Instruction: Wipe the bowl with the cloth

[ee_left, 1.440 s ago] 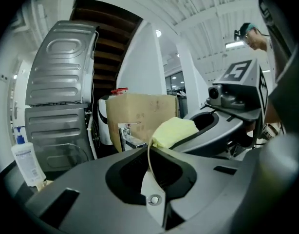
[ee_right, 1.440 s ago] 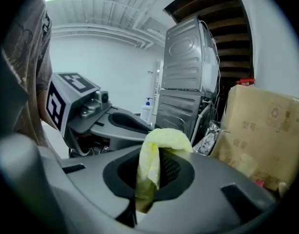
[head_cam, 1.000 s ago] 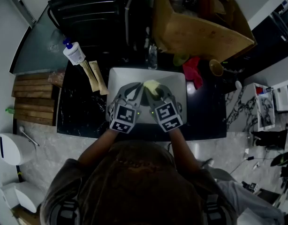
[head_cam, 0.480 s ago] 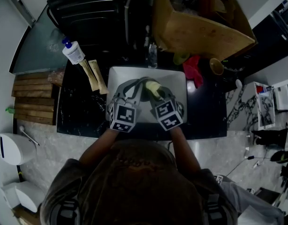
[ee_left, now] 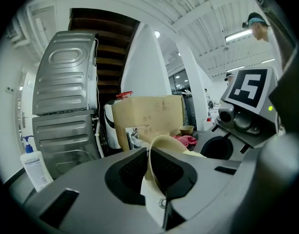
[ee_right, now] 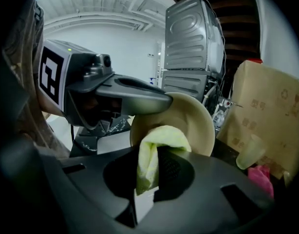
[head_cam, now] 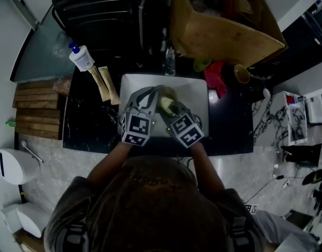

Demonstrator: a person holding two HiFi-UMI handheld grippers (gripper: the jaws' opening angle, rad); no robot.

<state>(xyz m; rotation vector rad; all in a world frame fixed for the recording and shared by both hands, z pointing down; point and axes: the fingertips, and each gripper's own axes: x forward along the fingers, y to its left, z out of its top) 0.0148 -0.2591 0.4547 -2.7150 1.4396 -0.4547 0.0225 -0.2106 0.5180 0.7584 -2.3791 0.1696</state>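
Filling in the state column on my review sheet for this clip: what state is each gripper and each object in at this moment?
left gripper: shut on the bowl's rim.
right gripper: shut on the cloth.
bowl: held up on edge, inside facing the right gripper.
cloth: bunched, against the bowl's inside.
pump bottle: upright.
cardboard box: open at the top.

Smooth cream bowl point(ee_right: 198, 121), faint sheen; glaze or plastic, cannot tell. Soft yellow-green cloth point(ee_right: 157, 145), woven, crumpled. Matt grey plastic on left claw point(ee_left: 148, 165) and right claw point(ee_right: 153, 167), with dark textured pads. Glossy black stone tabletop point(head_cam: 93, 125), white-veined. Matt brown cardboard box point(head_cam: 218, 35). Bare wooden slats point(head_cam: 38, 109). Ribbed silvery sheet-metal appliance point(ee_left: 64, 106).
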